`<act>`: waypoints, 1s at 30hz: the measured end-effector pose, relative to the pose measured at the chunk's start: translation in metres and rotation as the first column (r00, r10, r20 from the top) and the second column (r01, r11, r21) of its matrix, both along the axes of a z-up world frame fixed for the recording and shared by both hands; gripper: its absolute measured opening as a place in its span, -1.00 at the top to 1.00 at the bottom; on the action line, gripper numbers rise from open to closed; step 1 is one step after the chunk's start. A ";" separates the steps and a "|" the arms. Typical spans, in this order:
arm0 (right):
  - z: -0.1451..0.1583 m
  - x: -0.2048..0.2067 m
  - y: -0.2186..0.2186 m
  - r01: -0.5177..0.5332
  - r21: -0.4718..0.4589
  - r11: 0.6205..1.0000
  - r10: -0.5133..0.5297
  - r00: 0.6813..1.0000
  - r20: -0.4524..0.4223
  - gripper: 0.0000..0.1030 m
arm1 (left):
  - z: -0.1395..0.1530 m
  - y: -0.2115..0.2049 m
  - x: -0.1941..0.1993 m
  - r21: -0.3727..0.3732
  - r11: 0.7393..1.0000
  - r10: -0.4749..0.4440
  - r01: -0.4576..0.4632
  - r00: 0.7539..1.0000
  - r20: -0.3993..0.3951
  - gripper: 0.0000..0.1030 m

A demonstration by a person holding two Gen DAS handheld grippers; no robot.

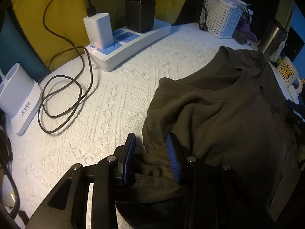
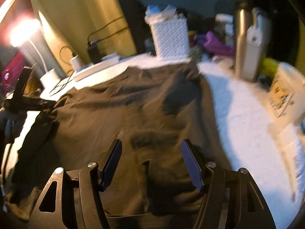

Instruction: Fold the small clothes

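Item: olive T-shirt (image 1: pixel 228 114), spread on the white textured counter (image 1: pixel 114 103), centre to lower right of frame; collar toward the upper right, long axis running from there down to the lower edge.
Left gripper (image 1: pixel 150 158): jaws clenched on a bunched shirt fold.
Right gripper (image 2: pixel 151 164): jaws released, wide, above the shirt.
Power strip (image 1: pixel 129 43): upper left.

Left wrist view: dim, cool light; focus fairly sharp; the cable (image 1: pixel 63 87) casts soft shadows on the white table (image 1: pixel 114 99); fisheye bending and dark corners at the edges. Right wrist view: motion blur throughout, worst at far right; a lamp (image 2: pixel 22 32) at far left flares into warm glare.
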State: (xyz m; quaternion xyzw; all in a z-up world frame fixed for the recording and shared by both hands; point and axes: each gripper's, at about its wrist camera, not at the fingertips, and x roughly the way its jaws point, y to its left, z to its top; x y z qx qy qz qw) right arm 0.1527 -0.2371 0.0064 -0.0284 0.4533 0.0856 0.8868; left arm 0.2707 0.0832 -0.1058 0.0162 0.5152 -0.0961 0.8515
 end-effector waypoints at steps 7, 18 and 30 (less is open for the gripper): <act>0.011 0.009 0.006 -0.008 -0.103 0.995 0.014 0.998 0.059 -0.29 | 0.018 0.005 0.002 0.156 0.984 0.062 -0.086 0.986 0.154 0.92; 0.038 0.006 -0.017 0.028 -0.132 0.991 -0.015 0.995 0.099 -0.29 | 0.047 0.027 -0.009 0.121 0.969 0.182 -0.215 0.955 0.236 0.26; 0.048 -0.053 -0.044 -0.009 -0.169 0.986 0.019 0.998 0.060 -0.29 | 0.061 0.034 -0.183 -0.019 0.952 0.302 -0.306 0.924 0.235 0.02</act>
